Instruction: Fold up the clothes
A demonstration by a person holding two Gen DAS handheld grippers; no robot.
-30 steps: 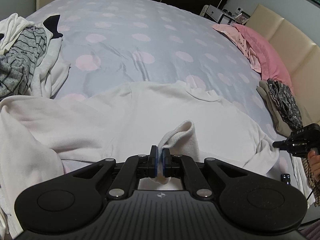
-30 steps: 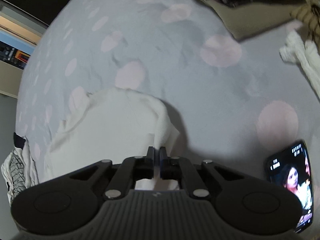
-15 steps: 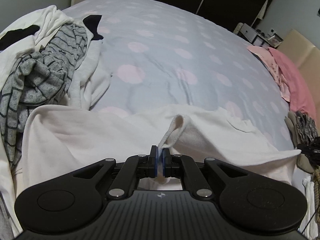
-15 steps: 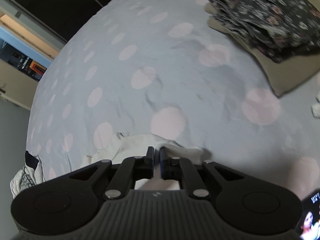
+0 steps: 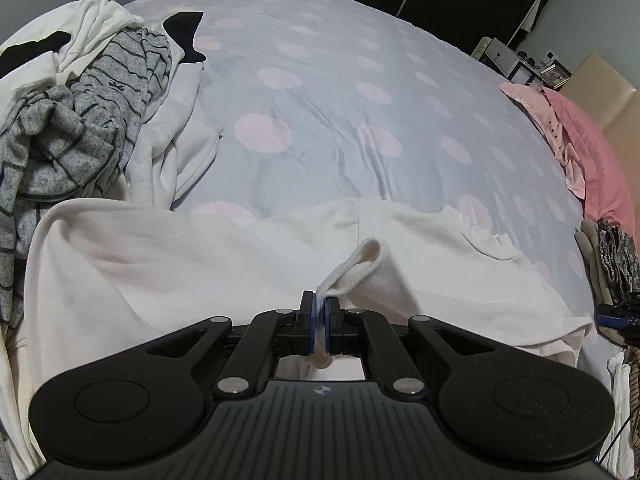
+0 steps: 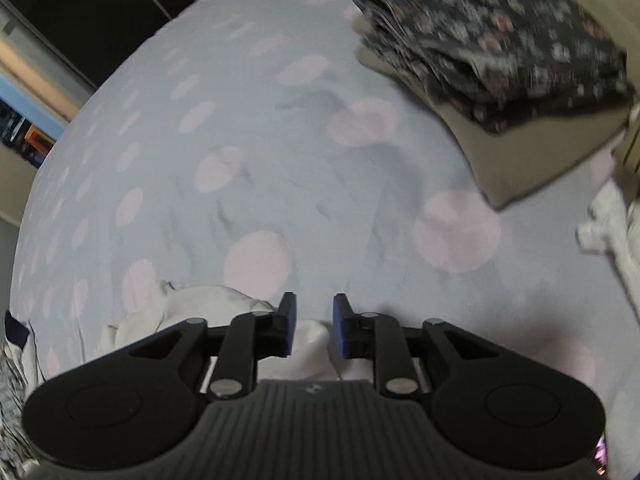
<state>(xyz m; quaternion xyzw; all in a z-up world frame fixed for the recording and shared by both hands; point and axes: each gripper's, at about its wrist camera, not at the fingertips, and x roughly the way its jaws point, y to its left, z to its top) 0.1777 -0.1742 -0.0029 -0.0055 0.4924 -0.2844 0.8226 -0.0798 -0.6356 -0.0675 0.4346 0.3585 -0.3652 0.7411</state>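
Opening now, the right claw point(image 6: 313, 326) is letting the white sweatshirt point(image 5: 200, 264) drop onto the bed point(image 5: 360, 80) at lower frame; its cuff stays pinched in the closed left claw point(image 5: 319, 326), so one fold is judged laid.

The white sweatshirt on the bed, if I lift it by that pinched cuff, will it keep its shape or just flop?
The white sweatshirt will probably flop: it lies in soft folds and sags from the left gripper. Its thick fleecy look suggests some weight, so the body would likely drag along the bedspread.
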